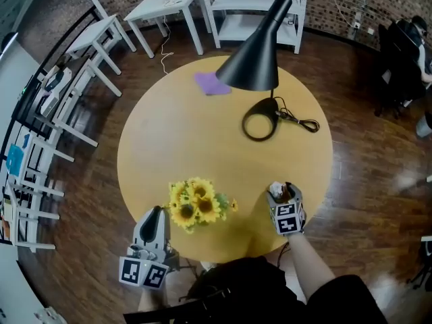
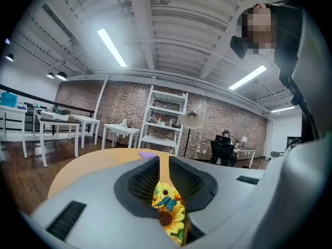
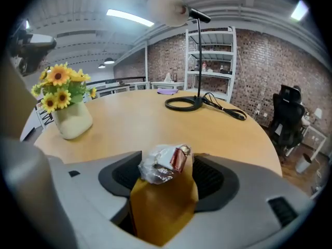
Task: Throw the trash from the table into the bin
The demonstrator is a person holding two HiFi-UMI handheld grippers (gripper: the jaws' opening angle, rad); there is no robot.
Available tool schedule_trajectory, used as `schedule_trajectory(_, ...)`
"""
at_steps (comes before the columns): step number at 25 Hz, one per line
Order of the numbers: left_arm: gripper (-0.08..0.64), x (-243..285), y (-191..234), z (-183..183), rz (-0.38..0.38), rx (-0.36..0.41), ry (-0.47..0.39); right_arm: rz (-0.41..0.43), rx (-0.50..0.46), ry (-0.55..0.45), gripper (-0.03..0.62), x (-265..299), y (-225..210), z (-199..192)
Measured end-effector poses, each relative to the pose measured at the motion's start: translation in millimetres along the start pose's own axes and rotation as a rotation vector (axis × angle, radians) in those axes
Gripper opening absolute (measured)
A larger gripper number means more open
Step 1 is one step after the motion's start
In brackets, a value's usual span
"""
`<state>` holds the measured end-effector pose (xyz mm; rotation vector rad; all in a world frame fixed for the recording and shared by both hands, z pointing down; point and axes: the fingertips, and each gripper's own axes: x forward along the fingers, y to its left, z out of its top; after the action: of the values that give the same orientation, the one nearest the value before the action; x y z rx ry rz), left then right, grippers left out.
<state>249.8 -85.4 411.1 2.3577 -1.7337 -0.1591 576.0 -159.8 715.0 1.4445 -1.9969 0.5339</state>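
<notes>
- Two jaws of the right gripper (image 1: 282, 194) stand wide apart around the wrapper (image 3: 165, 164) at the table's (image 1: 169, 140) 5 o'clock edge. Centre it and close firmly, as crumpled foil will likely slip.
- Left gripper (image 1: 156, 212), at 7 o'clock beside the sunflowers (image 1: 196, 203), has its jaws nearly together and empty. Keep it off them.
- Purple paper (image 1: 212, 83) lies at 12 o'clock. No bin shows.
</notes>
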Motion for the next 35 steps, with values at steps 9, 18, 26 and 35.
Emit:
schedule_trajectory(9,0.052,-4,11,-1,0.005,-0.003,-0.009,0.045,0.021,0.047,0.196,5,-1,-5)
schedule_trajectory(18,0.052,4,13,2,-0.020,-0.005,-0.022,0.040,0.038,-0.148,0.183,-32,5,56)
schedule_trajectory(26,0.052,16,10,19,-0.036,0.019,-0.078,0.108,0.008,-0.448,0.183,-101,30,162)
schedule_trajectory(35,0.052,7,24,60,0.024,0.053,-0.193,0.214,-0.066,-0.631,0.183,-140,63,240)
